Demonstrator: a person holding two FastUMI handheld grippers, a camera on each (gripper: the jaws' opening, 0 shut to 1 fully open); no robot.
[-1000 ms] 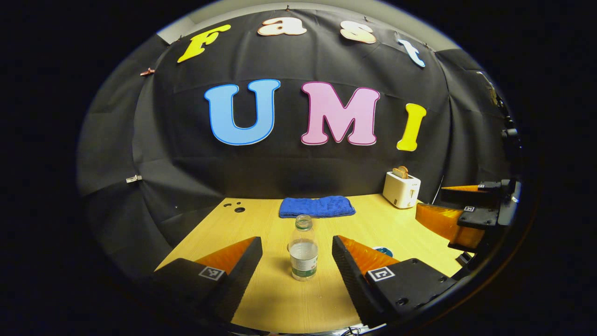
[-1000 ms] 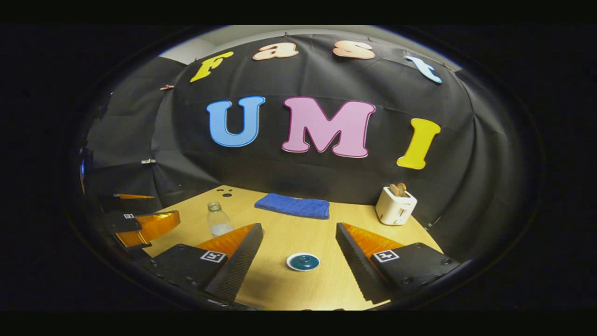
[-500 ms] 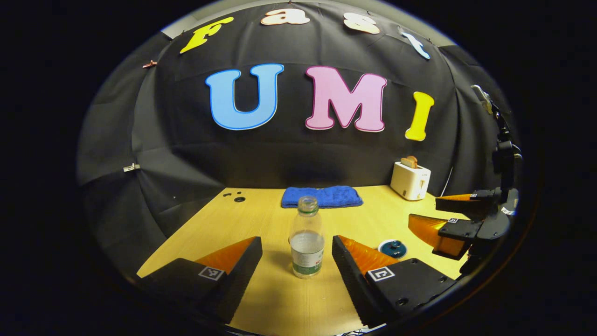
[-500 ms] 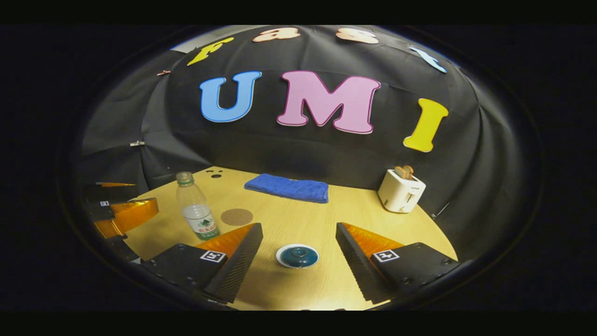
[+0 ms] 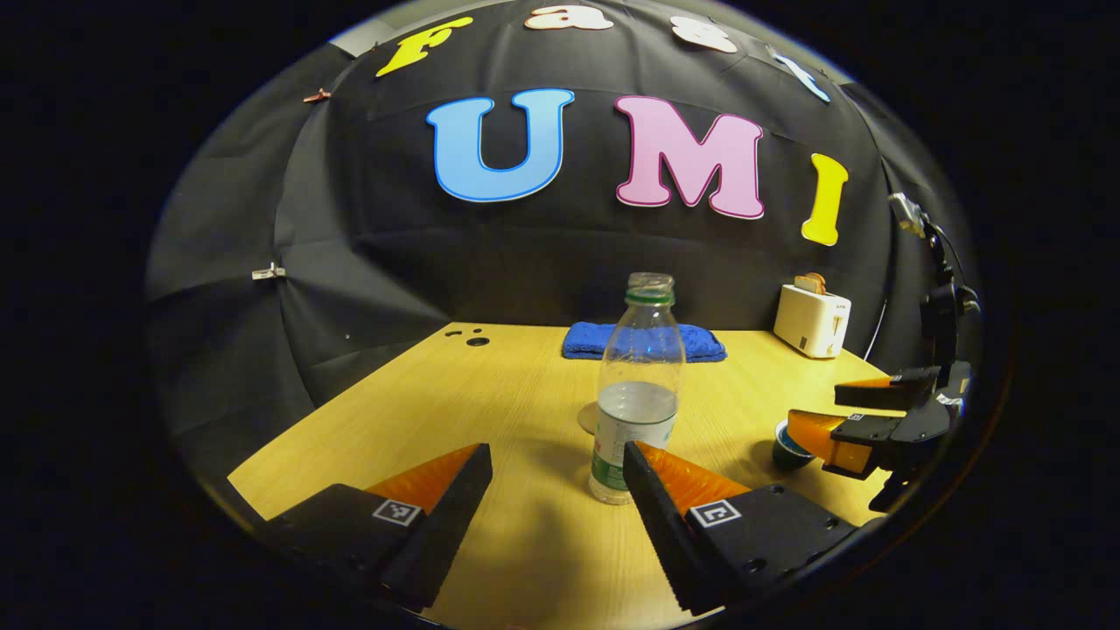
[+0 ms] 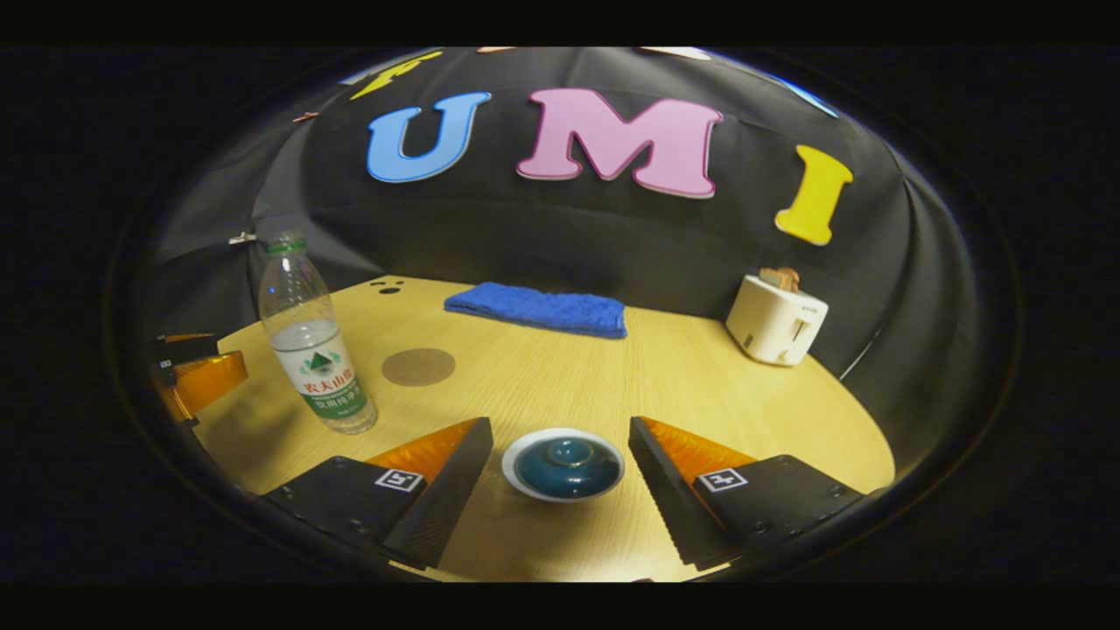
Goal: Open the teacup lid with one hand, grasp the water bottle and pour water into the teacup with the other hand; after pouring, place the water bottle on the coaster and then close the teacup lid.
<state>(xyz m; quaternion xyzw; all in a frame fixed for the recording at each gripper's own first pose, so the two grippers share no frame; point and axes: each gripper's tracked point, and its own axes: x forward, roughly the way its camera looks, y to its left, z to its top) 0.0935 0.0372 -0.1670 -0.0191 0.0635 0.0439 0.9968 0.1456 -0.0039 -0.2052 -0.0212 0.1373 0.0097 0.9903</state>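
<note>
Teacup lid (image 6: 566, 462) sits on its cup, low between the right gripper (image 6: 560, 468)'s wide fingers, water bottle (image 5: 636, 394) upright near the left gripper (image 5: 557, 477)'s wide fingers; centre on the lid knob before closing.

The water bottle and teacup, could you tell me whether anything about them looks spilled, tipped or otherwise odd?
Nothing stands out. The water bottle stands upright and uncapped on the table, beside the empty coaster. The teacup sits level with its lid on. No water shows on the wood.
</note>
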